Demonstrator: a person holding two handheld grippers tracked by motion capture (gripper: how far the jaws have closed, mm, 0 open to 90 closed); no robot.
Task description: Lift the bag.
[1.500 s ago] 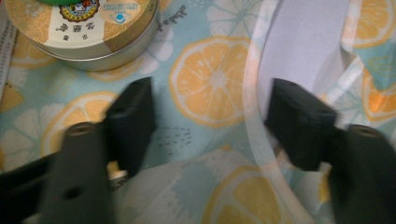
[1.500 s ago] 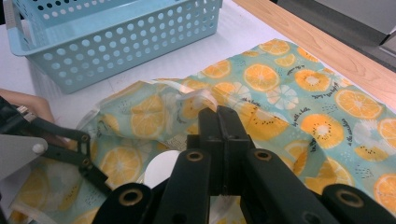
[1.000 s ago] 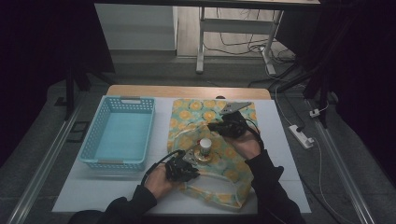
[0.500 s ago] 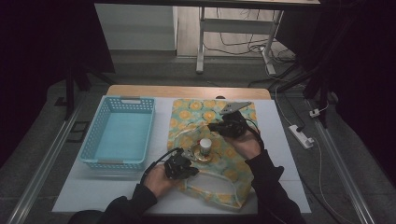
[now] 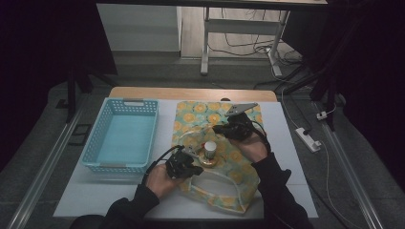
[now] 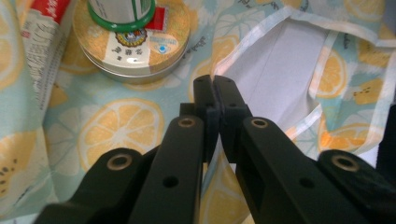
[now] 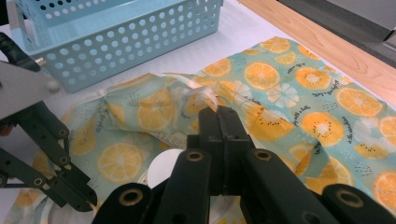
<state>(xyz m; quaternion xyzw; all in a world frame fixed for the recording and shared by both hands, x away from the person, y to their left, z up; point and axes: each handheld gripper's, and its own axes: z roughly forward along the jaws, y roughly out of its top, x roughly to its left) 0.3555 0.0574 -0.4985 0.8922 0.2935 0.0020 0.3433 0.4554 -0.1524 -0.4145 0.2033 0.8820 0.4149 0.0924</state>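
1. The table [image 5: 119, 200] is white with a wooden far edge. It carries a light blue basket [image 5: 122, 136] on the left and the cloth bag [image 5: 217, 143] beside it, just apart.

2. The cloth bag, printed with orange slices, lies flat on the right half of the table. Its long axis runs from the far edge toward the person, and its bound opening with the white lining [image 6: 285, 60] faces the near side. Part of the upper layer is bunched up toward the middle.

3. A round gold tin [image 6: 135, 46] sits on the bag near its centre. A green-rimmed bottle [image 6: 122, 9] stands upright on the tin, white cap [image 5: 210, 145] up. A red and white tube [image 6: 39, 51] lies just beside the tin.

4. The left claw [image 6: 215, 86] is pressed together on the bag's bound rim, at the near side of the tin; the fabric edge runs between its tips.

5. The right claw [image 7: 219, 119] is pressed together on a raised fold of the bag on the far side of the bottle.

6. Risks, as I judge them:
   - The bottle stands tall on a small tin; a tug on the cloth under it could tip it over.
   - Each claw holds only a thin hem, so the fabric could slip out if pulled unevenly.
   - Lifting one side faster could roll the tin and tube off the bag instead of into it.
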